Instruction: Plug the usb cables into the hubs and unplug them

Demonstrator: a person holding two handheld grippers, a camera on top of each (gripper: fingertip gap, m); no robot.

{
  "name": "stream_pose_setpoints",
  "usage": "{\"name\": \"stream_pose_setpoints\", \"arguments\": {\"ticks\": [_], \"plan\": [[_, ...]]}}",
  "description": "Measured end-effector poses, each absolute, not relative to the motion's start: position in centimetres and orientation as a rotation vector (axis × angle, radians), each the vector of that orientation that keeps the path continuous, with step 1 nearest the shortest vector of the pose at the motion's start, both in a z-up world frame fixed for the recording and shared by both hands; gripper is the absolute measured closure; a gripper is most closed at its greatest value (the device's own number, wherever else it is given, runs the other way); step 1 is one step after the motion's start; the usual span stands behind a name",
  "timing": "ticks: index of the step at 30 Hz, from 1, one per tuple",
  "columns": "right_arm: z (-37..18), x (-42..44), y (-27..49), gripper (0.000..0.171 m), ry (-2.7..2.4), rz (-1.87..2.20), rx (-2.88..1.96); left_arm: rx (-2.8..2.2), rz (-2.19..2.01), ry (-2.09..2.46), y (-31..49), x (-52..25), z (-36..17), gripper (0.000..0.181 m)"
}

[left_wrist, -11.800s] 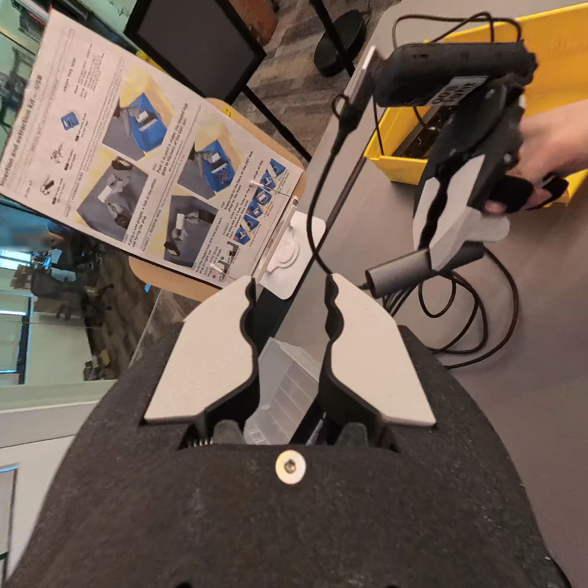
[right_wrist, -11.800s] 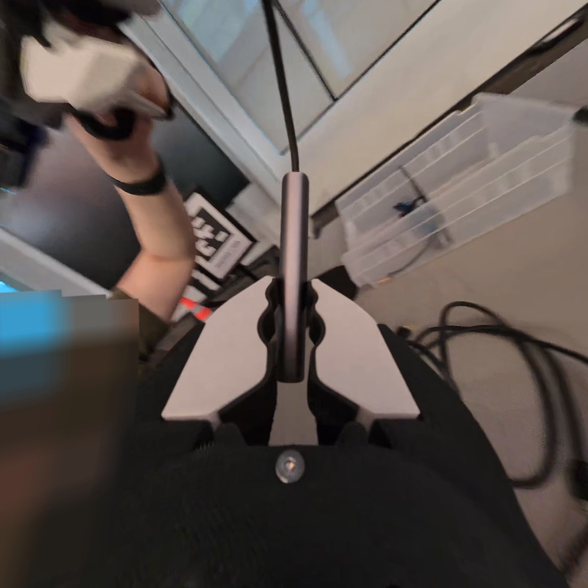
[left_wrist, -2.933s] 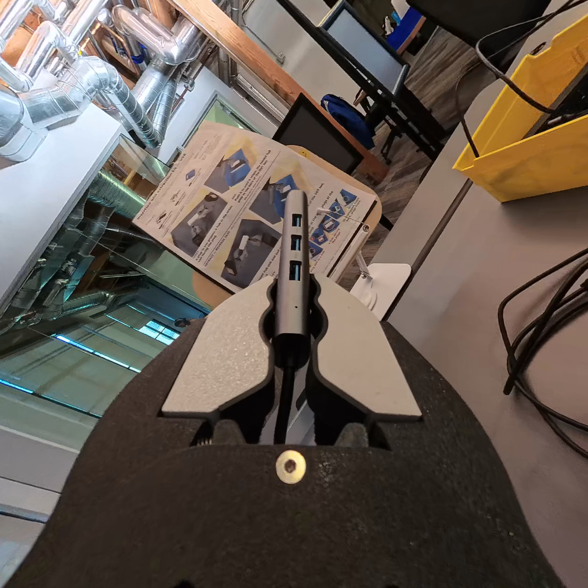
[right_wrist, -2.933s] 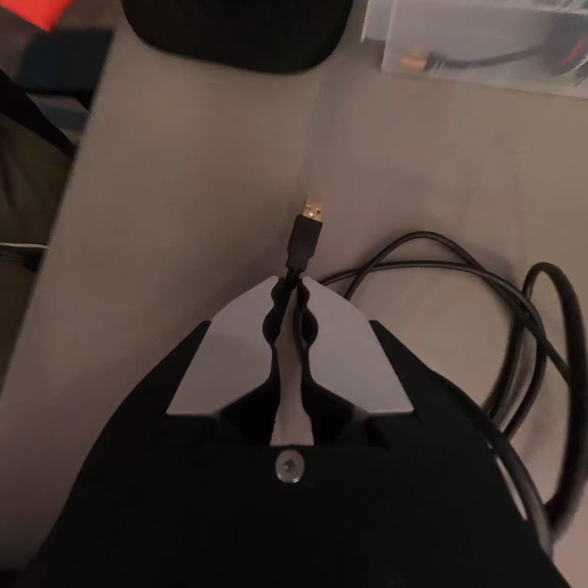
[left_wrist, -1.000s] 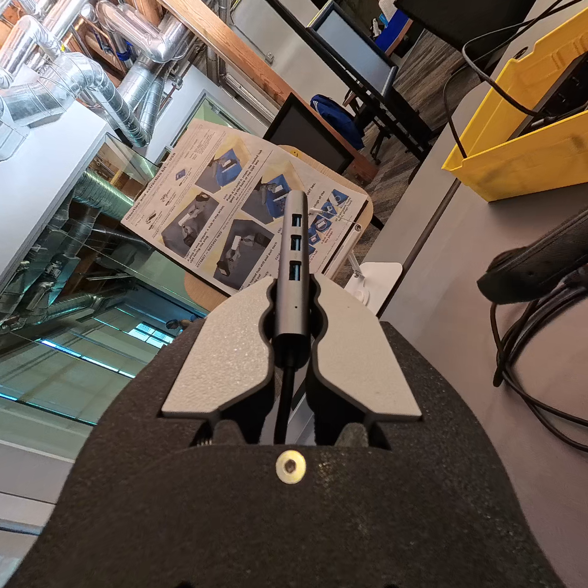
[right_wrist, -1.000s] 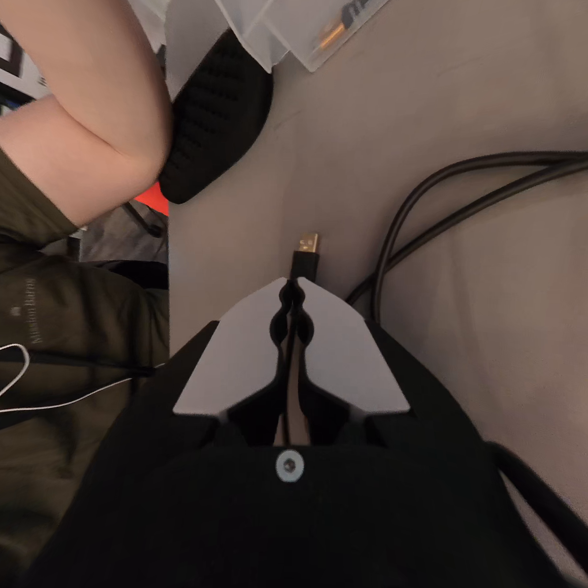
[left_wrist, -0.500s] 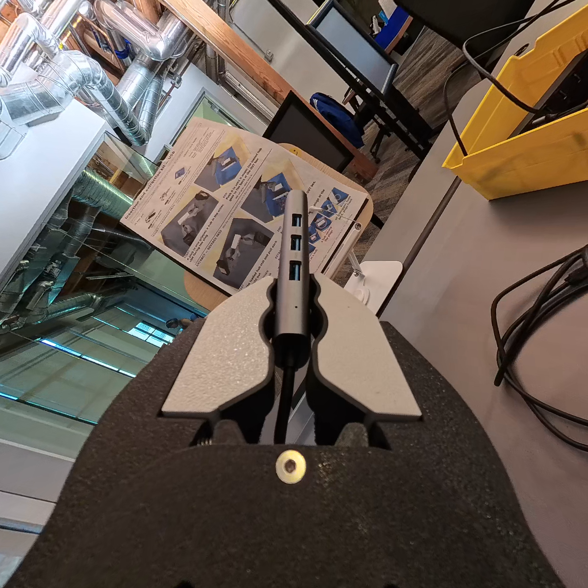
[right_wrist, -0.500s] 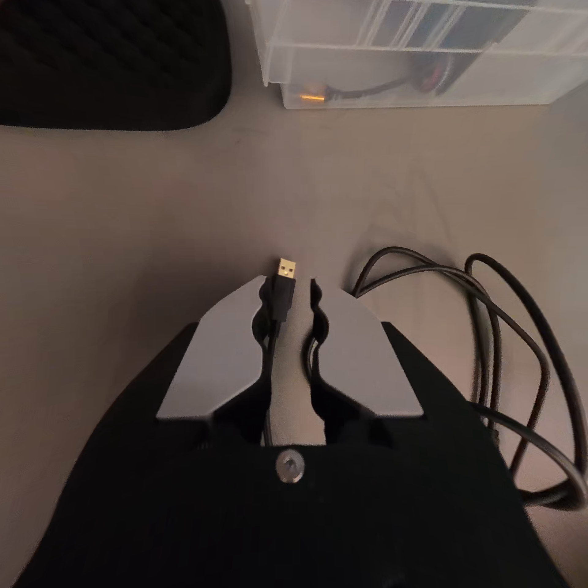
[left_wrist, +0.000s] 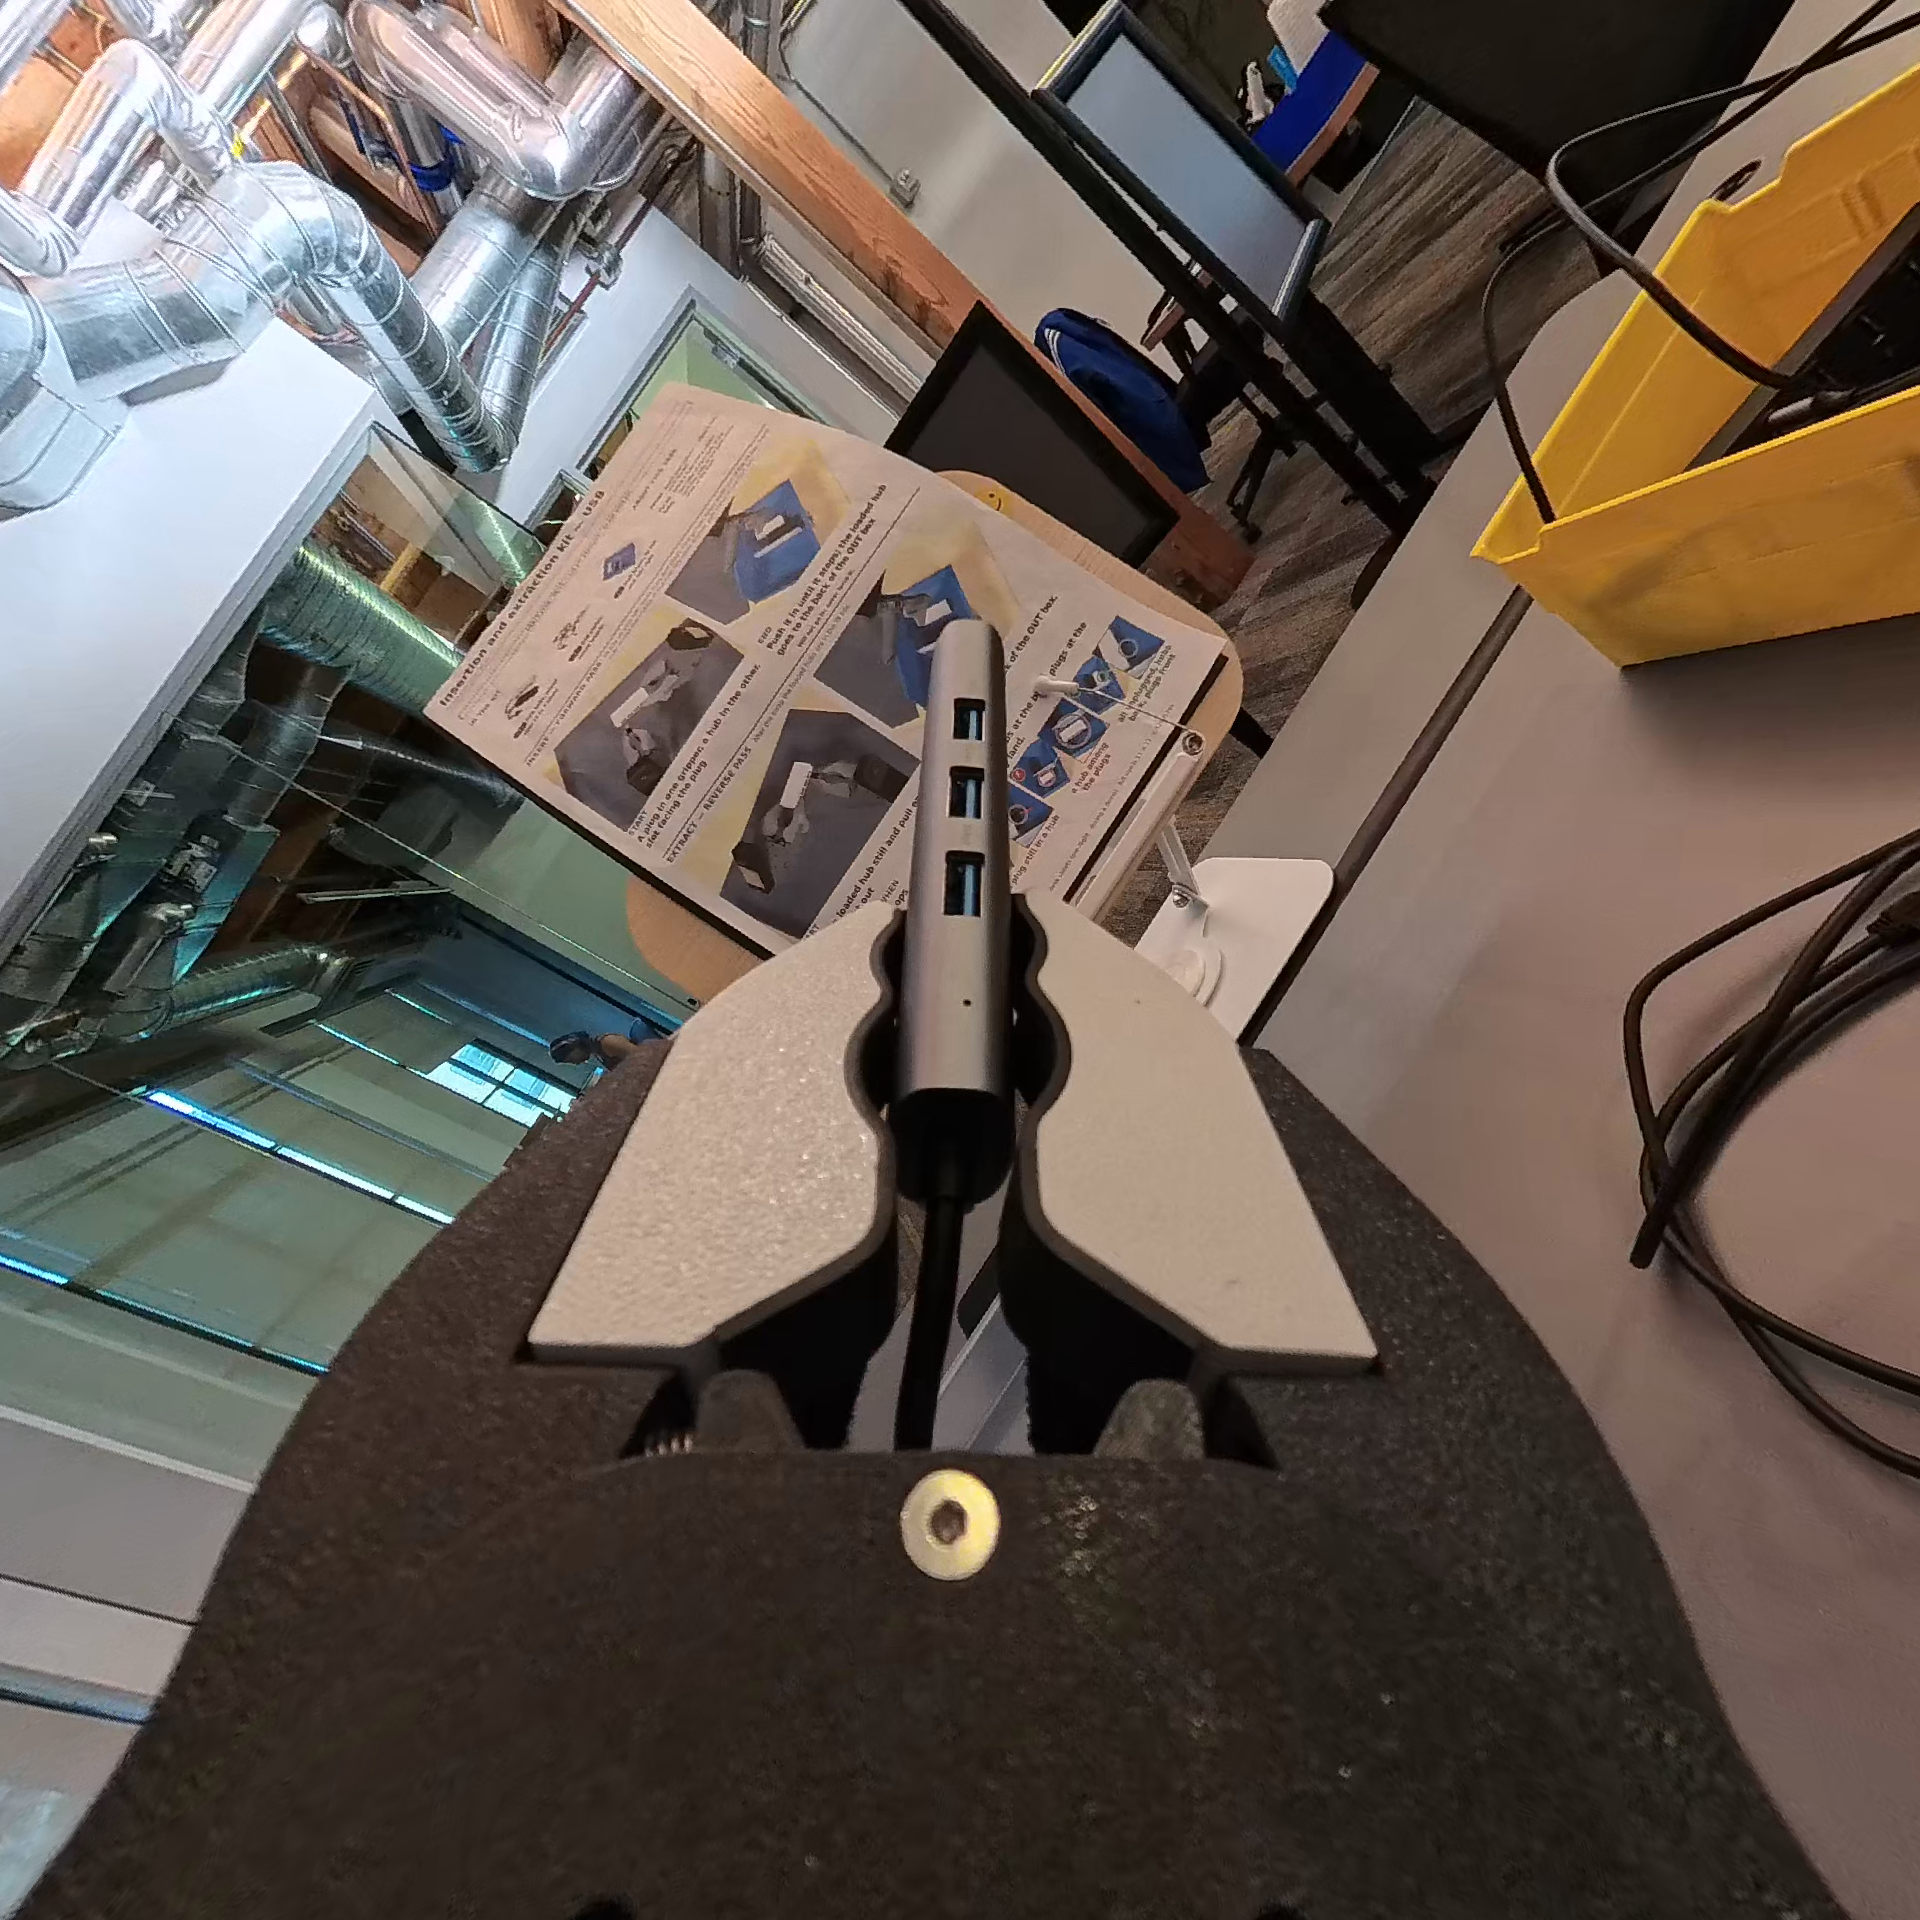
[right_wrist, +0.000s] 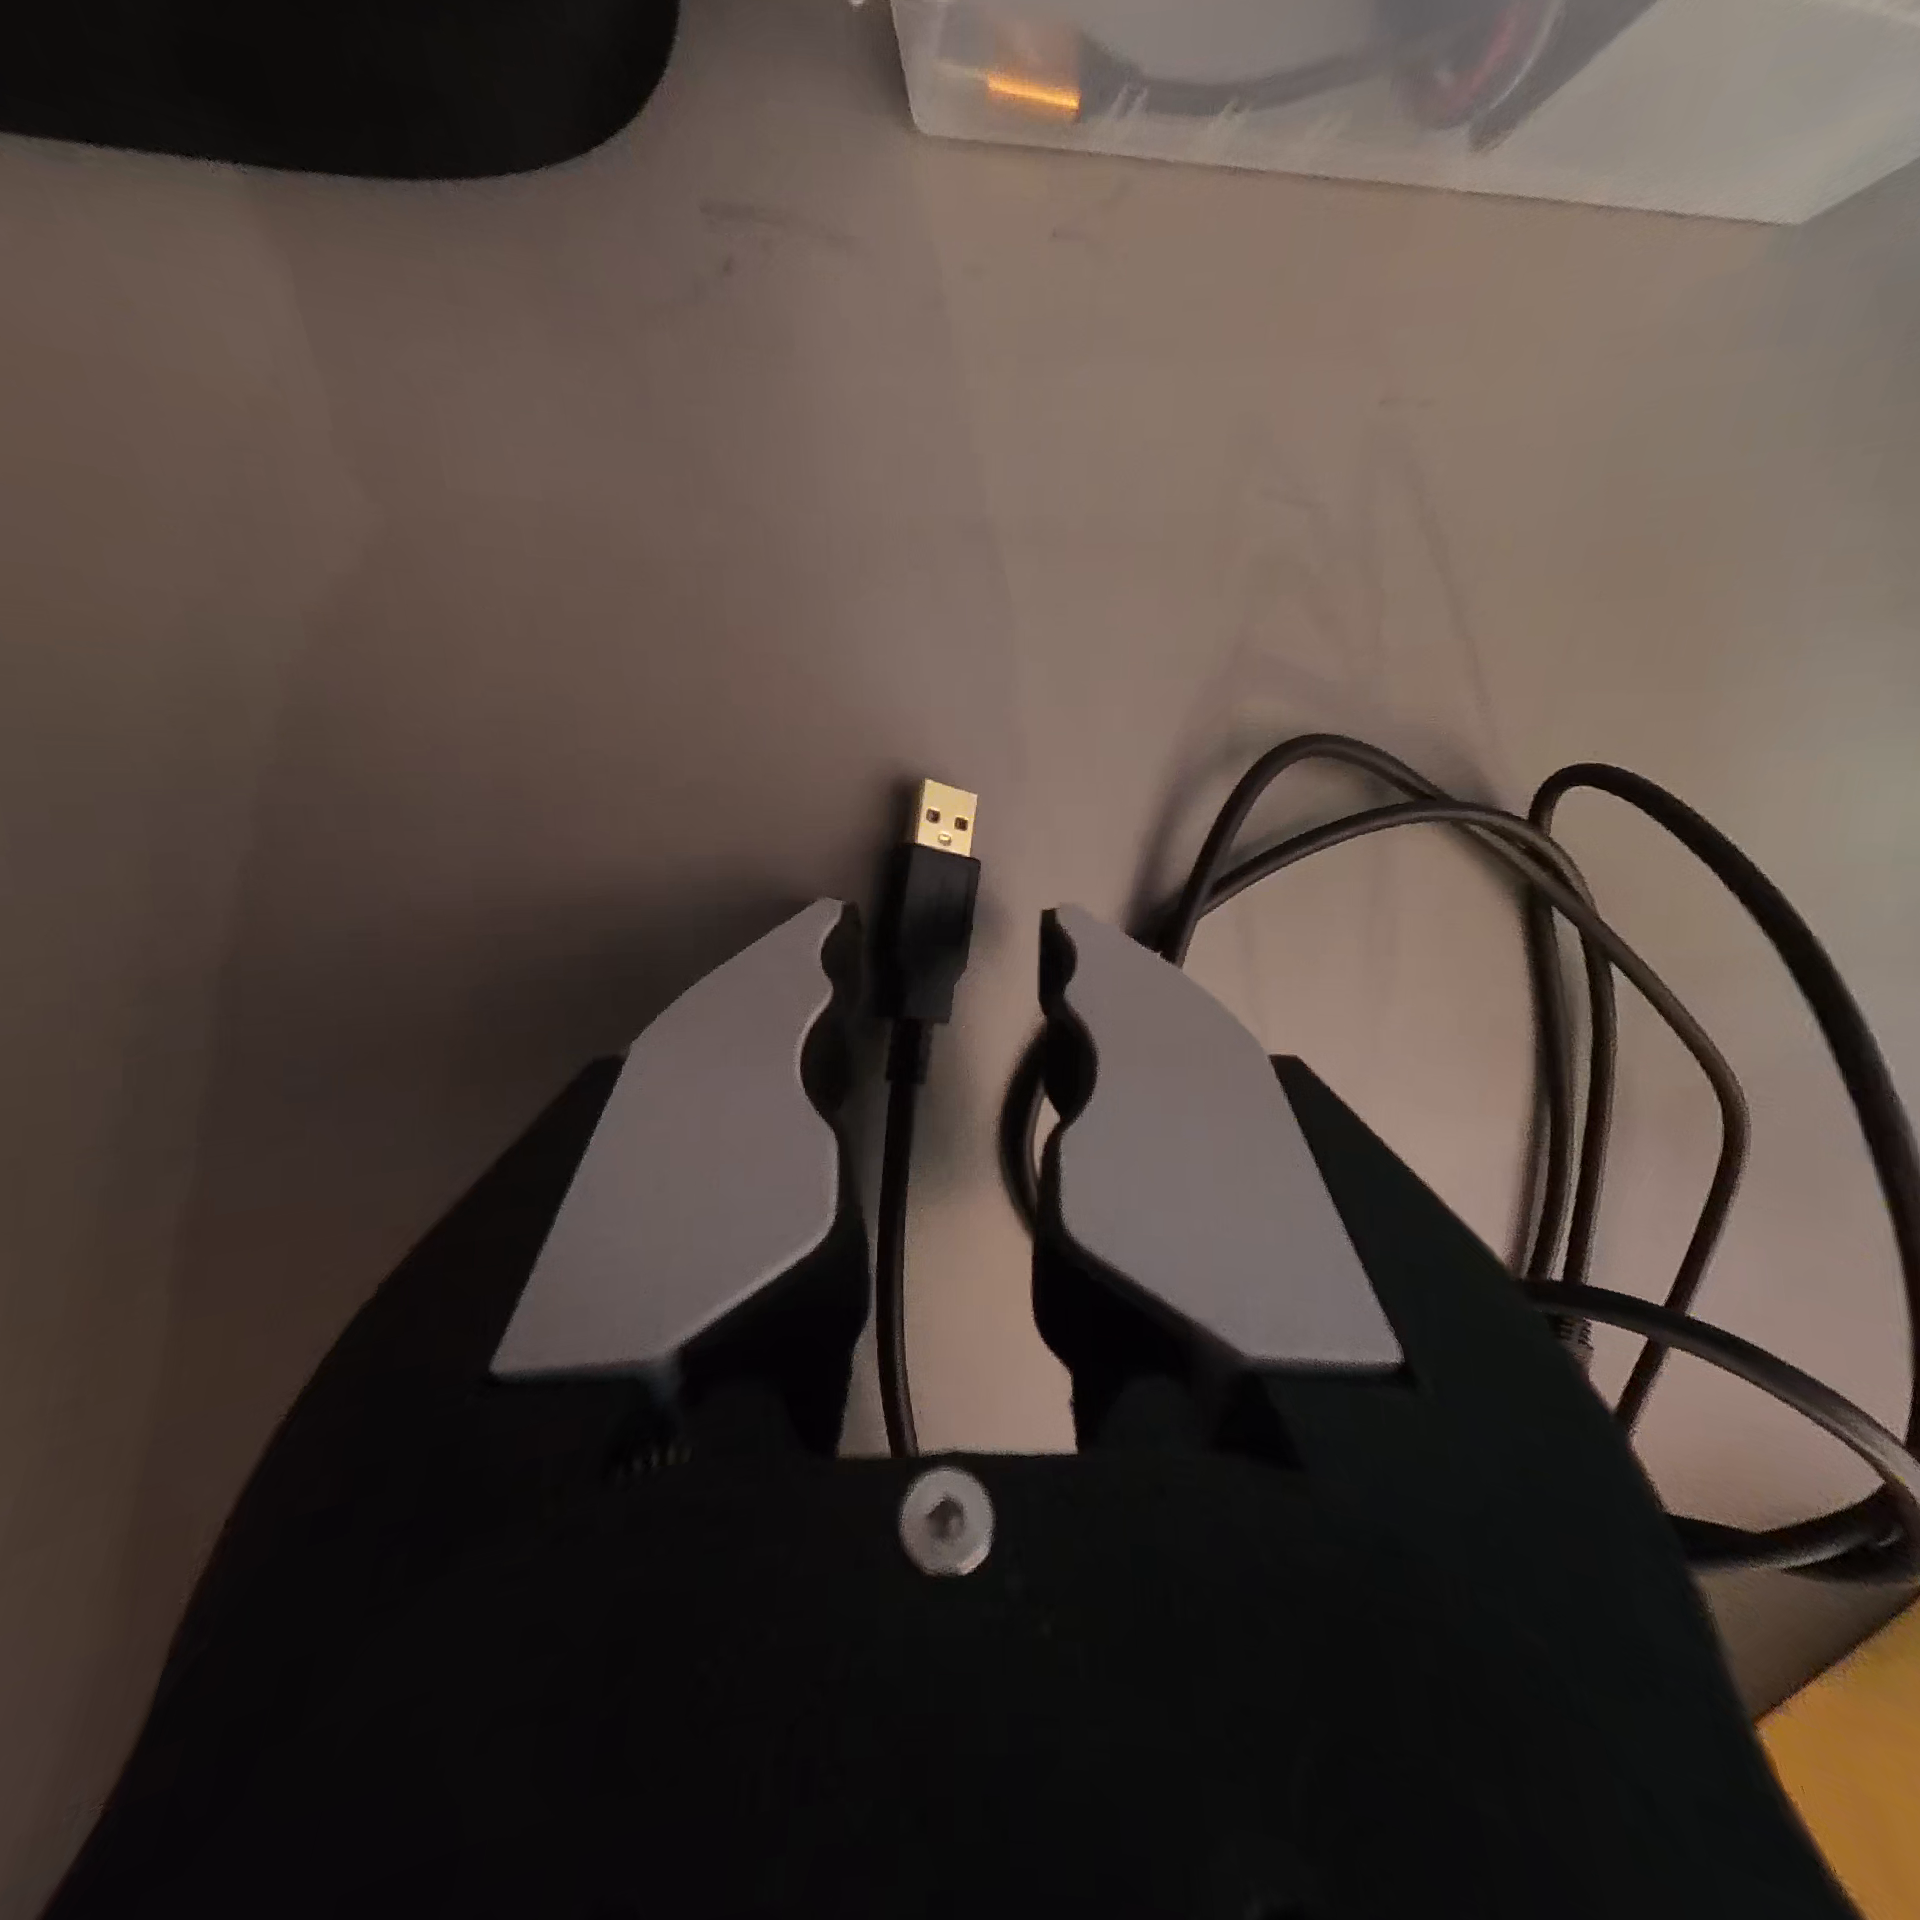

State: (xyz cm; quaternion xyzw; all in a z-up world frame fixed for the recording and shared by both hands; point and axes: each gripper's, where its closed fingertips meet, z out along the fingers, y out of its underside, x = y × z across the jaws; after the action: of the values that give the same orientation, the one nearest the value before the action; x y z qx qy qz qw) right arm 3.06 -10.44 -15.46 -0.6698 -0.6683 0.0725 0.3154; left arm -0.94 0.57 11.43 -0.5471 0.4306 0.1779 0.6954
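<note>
Right wrist view, clear bin (right_wrist: 1455, 145) w/ cables

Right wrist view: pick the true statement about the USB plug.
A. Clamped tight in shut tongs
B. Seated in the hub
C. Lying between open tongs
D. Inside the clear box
C: the right tongs stand apart, with the USB plug between them, ungripped.

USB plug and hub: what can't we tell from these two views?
- Right wrist view: whether the USB plug rests on the table; dim. Its cable runs off the right edge.
- Left wrist view: the hub's cable end, hidden behind the left gripper.
- Clear box: contents blurred, cut by top edge.
</note>
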Motion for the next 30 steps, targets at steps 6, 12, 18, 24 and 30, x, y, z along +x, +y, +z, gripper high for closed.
{"name": "stream_pose_setpoints", "arguments": {"ticks": [6, 12, 18, 24, 30], "plan": [[-15.61, 2.87, -11.01, 0.154, -1.793, 0.109, -1.691, -1.229, 0.393, 0.964, 0.63, -0.84, 11.26, 0.164], [-15.68, 2.89, -11.02, 0.153, -1.785, 0.164, -1.724, -1.228, 0.395, 0.969, 0.59, -0.65, 11.18, 0.164], [-15.69, 2.89, -11.0, 0.153, -1.774, 0.17, -1.727, -1.228, 0.395, 0.974, 0.61, -0.49, 11.05, 0.164], [-15.62, 2.84, -11.04, 0.156, -1.759, 0.217, -1.786, -1.229, 0.394, 0.977, 0.61, -0.46, 11.0, 0.164], [-15.09, 3.41, -10.61, 0.161, -1.723, 0.445, -1.939, -1.228, 0.39, 0.977, 0.58, -0.45, 11.05, 0.164]]}}
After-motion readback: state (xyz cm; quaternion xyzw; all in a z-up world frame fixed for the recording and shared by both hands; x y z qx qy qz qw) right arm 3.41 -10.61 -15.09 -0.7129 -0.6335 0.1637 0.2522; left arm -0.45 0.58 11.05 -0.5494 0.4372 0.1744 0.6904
